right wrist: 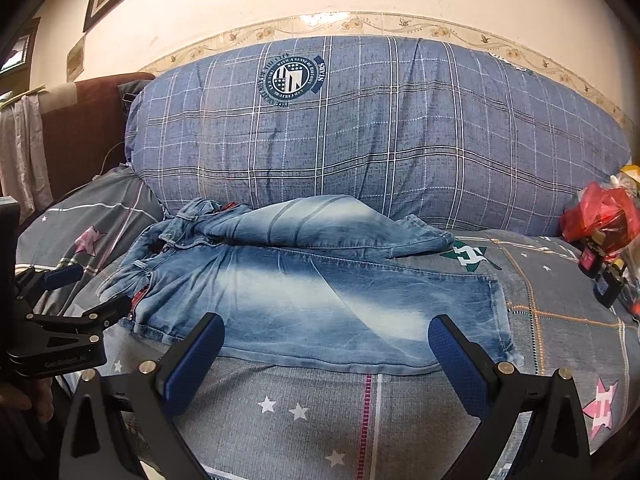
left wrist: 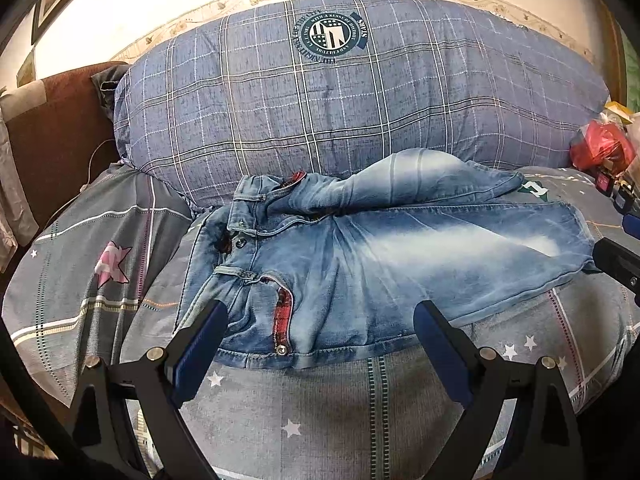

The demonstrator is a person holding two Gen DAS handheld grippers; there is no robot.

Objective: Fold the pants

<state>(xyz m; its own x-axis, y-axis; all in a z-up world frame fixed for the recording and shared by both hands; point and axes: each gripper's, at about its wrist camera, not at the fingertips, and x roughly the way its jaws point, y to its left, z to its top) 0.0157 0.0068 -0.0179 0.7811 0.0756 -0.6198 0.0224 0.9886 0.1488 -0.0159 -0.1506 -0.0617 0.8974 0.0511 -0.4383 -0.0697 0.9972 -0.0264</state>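
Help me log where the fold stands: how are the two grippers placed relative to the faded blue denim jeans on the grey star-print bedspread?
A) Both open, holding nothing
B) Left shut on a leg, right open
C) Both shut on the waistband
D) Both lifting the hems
A: the left gripper and right gripper both stand with jaws spread wide and empty, while the faded blue denim jeans lie flat on the grey star-print bedspread.

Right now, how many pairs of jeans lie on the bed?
1. The jeans lie across the bed before the blue pillow, waist at the left; none appear hidden.
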